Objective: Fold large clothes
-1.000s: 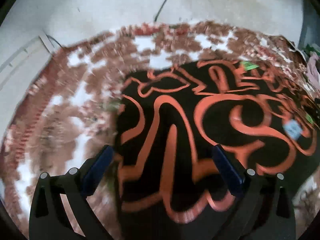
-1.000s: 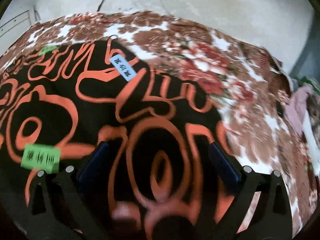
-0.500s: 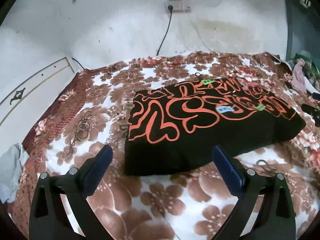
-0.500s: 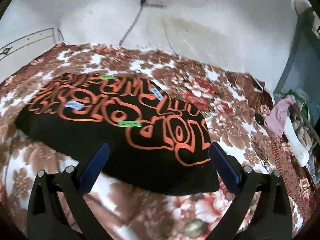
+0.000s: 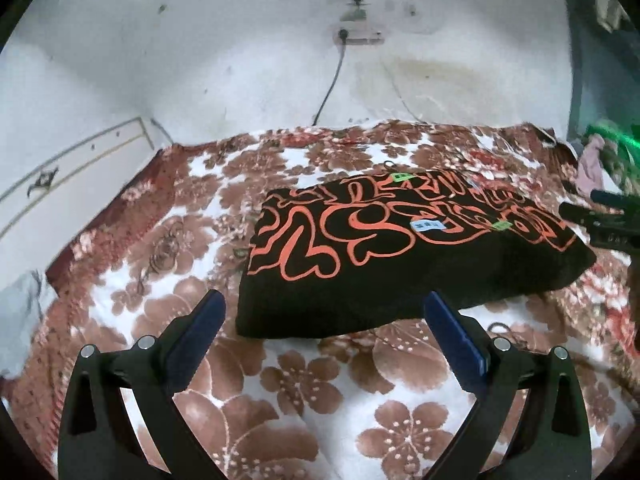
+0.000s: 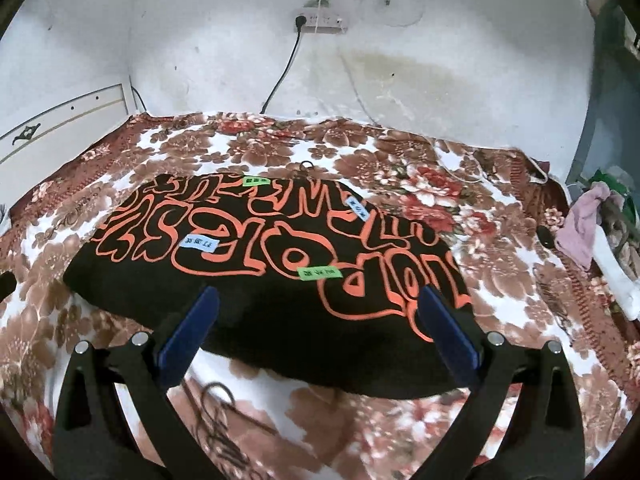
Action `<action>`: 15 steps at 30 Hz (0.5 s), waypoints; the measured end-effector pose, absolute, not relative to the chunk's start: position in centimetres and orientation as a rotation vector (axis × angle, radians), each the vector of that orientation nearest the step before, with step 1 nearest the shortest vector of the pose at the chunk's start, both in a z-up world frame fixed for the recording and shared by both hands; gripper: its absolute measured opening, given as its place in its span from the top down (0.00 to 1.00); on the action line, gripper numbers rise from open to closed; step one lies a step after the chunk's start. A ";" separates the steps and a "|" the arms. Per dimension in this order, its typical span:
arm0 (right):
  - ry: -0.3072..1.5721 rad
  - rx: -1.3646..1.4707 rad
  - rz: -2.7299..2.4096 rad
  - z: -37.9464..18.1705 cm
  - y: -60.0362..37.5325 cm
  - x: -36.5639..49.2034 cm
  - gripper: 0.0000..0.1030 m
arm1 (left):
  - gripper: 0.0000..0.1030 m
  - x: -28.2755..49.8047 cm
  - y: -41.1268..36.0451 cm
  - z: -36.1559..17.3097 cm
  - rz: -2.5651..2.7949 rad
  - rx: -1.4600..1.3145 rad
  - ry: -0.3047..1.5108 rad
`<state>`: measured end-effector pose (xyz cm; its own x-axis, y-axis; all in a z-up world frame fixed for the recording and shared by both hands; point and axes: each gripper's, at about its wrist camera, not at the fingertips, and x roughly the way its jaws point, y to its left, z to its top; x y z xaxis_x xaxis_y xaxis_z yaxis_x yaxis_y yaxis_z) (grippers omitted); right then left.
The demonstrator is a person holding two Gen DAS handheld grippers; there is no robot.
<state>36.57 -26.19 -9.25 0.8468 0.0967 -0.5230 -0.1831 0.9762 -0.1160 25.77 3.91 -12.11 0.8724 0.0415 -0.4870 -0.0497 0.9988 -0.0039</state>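
Nearest: left gripper [image 5: 322,316] and right gripper [image 6: 318,312], jaws spread wide, both empty, raised above the near bed edge. Beyond them: floral bedspread [image 5: 304,384]. Mid-bed: black garment with orange lettering [image 6: 256,280], lying as 1 folded rectangle, flat. Far: white wall, power strip [image 6: 320,24]. Risk: a 1-layer pinch at the near hem would drag the fold open.

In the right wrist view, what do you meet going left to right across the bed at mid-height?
White headboard → black garment with orange lettering → bare floral blanket → pink cloth in the pile at the bed's edge.
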 end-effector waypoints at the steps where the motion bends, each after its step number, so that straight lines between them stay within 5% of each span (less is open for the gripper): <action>1: 0.543 -0.155 0.147 -9.5 -26.0 37.0 0.05 | 0.05 26.0 4.3 -12.5 0.046 -0.044 0.515; 15: 0.574 -0.050 0.059 -13.0 -24.7 43.9 0.05 | 0.05 32.1 9.0 -23.3 -0.087 -0.724 0.656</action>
<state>43.92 -24.67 -13.01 0.8380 0.0416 -0.5441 -0.0695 0.9971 -0.0309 32.09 8.99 -23.31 0.7980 -0.2925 -0.5269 -0.1455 0.7549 -0.6395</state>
